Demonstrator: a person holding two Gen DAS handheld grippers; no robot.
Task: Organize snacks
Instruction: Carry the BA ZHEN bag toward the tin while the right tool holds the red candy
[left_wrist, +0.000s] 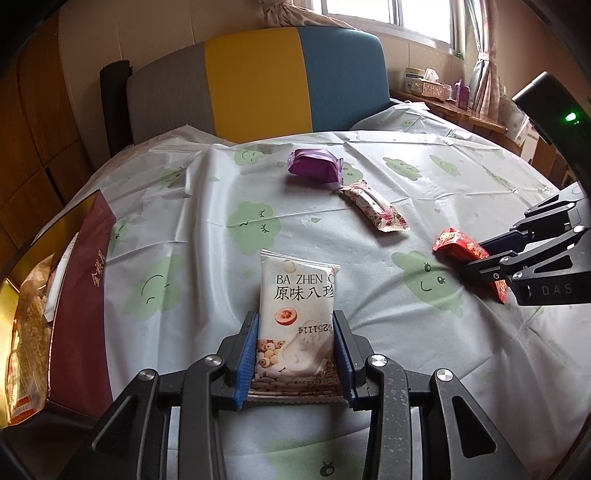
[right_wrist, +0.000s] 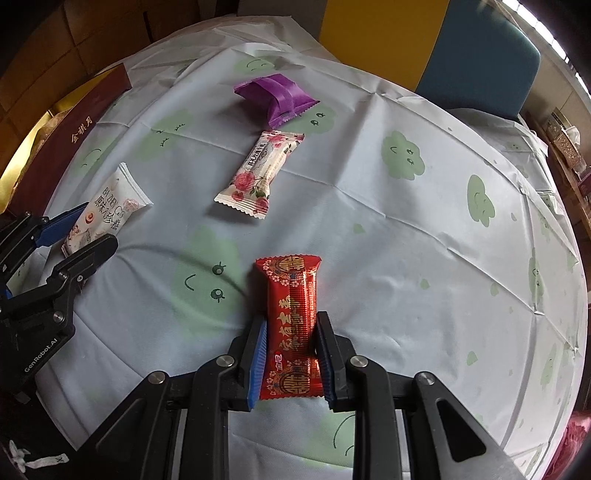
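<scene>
My left gripper (left_wrist: 294, 321) is shut on a white snack packet (left_wrist: 297, 295) printed "BA ZHEN", its far end over the table. My right gripper (right_wrist: 291, 323) is shut on a red snack packet (right_wrist: 291, 321). In the right wrist view the left gripper (right_wrist: 96, 225) and the white packet (right_wrist: 105, 210) show at the left. In the left wrist view the right gripper (left_wrist: 476, 254) and the red packet (left_wrist: 458, 245) show at the right. A purple packet (left_wrist: 314, 166) and a floral packet (left_wrist: 373, 206) lie on the table, also in the right wrist view: purple (right_wrist: 275, 96), floral (right_wrist: 260, 171).
A dark red box (left_wrist: 79, 295) with gold lining holds bagged snacks at the table's left edge; it also shows in the right wrist view (right_wrist: 70, 136). The tablecloth (left_wrist: 221, 192) is pale with green clouds. A grey, yellow and blue chair back (left_wrist: 255, 81) stands behind the table.
</scene>
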